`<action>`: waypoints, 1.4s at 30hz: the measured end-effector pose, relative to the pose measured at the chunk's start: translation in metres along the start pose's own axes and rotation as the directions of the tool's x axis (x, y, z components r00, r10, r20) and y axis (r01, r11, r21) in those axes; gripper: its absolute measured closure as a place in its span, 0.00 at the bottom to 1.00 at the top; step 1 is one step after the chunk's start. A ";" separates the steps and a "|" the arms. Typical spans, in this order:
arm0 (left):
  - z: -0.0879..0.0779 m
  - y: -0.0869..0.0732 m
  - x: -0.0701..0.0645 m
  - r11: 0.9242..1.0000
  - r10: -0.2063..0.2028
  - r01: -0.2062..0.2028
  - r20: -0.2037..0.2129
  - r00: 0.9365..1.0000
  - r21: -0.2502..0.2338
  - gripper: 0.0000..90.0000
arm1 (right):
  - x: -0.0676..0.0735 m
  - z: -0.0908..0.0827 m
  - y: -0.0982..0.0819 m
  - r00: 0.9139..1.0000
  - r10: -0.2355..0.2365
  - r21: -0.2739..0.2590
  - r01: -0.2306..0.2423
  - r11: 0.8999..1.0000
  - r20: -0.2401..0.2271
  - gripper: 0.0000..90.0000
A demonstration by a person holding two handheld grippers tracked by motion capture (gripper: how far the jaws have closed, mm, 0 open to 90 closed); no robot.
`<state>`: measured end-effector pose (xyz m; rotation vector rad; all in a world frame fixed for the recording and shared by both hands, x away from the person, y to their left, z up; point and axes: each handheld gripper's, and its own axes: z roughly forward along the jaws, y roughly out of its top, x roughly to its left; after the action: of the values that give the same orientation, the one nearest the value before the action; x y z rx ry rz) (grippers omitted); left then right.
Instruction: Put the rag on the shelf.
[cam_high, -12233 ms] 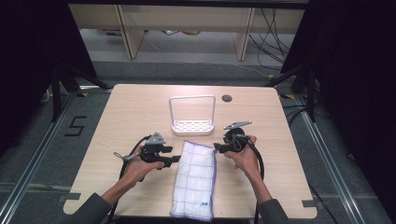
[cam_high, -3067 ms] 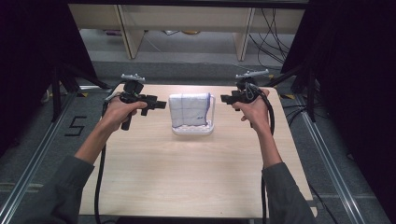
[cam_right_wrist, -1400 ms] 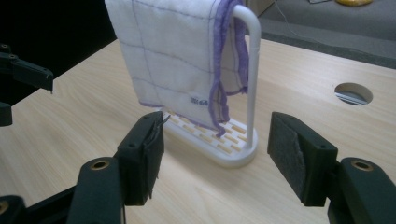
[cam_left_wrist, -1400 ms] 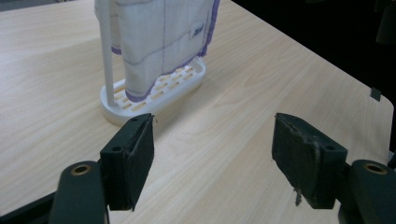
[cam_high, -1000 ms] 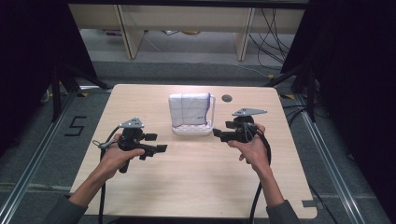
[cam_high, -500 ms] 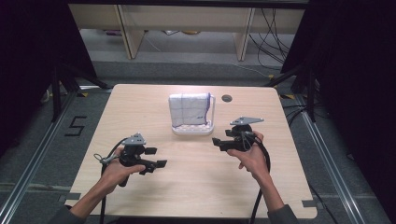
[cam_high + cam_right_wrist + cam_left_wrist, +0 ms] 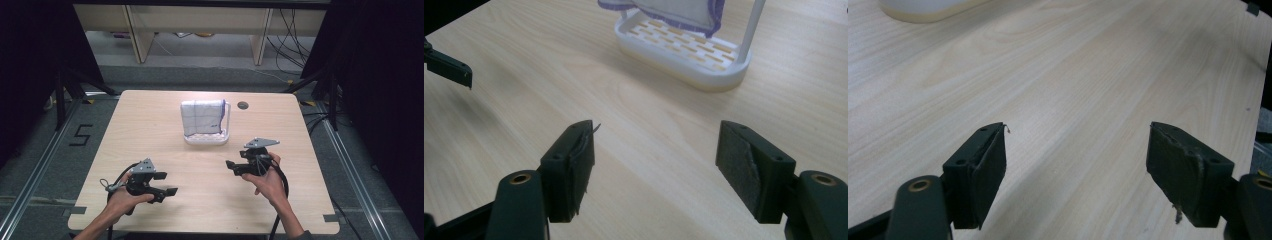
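A white checked cloth (image 7: 202, 118) with a purple hem hangs over the handle of a white slotted rack (image 7: 207, 139) at the table's far middle. In the right gripper view the rack (image 7: 684, 55) and the cloth's lower edge (image 7: 674, 10) lie ahead. My left gripper (image 7: 169, 184) hovers low over the near left of the table, open, its jaws just opened a little wider with nothing between them (image 7: 1078, 165). My right gripper (image 7: 231, 168) is held at the near right, pointing left, also open and empty (image 7: 656, 160).
The light wooden table (image 7: 150, 130) has a round cable hole (image 7: 243, 105) behind the rack. The left gripper's jaw tip (image 7: 449, 65) shows at the left edge of the right gripper view. Bare wood lies between the two grippers and the rack.
Both hands have sunk and drawn back toward the near edge of the table. The cloth and rack have not moved.
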<state>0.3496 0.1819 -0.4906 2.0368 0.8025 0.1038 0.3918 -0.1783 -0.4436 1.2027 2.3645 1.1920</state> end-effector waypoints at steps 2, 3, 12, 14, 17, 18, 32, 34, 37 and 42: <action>0.000 -0.002 -0.001 1.000 0.000 0.000 -0.003 1.000 -0.004 0.26 | 0.001 0.001 -0.006 1.000 -0.003 -0.005 0.003 1.000 0.005 0.36; 0.000 -0.004 -0.003 1.000 0.009 -0.009 0.002 1.000 0.003 0.25 | 0.002 0.001 -0.008 1.000 -0.002 -0.004 0.002 1.000 0.001 0.35; 0.000 -0.016 -0.006 1.000 0.013 -0.013 0.037 0.999 0.006 0.21 | 0.013 0.004 -0.028 1.000 0.007 0.030 -0.007 1.000 0.017 0.25; 0.000 -0.019 -0.008 1.000 0.012 -0.012 0.041 0.999 0.003 0.19 | 0.016 0.005 -0.033 1.000 0.001 0.021 -0.001 1.000 -0.002 0.25; 0.000 -0.022 -0.010 1.000 0.023 -0.024 0.036 0.999 0.013 0.17 | 0.022 0.003 -0.041 1.000 -0.003 0.016 0.003 1.000 -0.011 0.23; 0.000 -0.022 -0.010 1.000 0.023 -0.024 0.036 0.999 0.013 0.17 | 0.022 0.003 -0.041 1.000 -0.003 0.016 0.003 1.000 -0.011 0.23; 0.000 -0.029 -0.021 0.995 0.091 -0.090 -0.008 0.996 0.037 0.17 | 0.041 -0.003 -0.072 0.999 -0.040 0.069 0.041 0.997 -0.017 0.20; 0.002 -0.030 -0.020 0.994 0.099 -0.098 -0.016 0.995 0.052 0.18 | 0.043 -0.004 -0.073 1.000 -0.024 0.080 0.026 0.997 -0.018 0.20; 0.001 -0.029 -0.020 0.994 0.103 -0.103 -0.016 0.995 0.044 0.18 | 0.045 -0.004 -0.079 0.999 -0.035 0.080 0.036 0.996 -0.013 0.20; 0.003 -0.030 -0.018 0.993 0.109 -0.107 -0.028 0.994 0.051 0.18 | 0.046 -0.003 -0.080 0.998 -0.057 0.077 0.057 0.995 -0.009 0.20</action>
<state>0.3218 0.1806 -0.5115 2.1297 0.7196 0.1778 0.3156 -0.1719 -0.4955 1.1475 2.4538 1.0977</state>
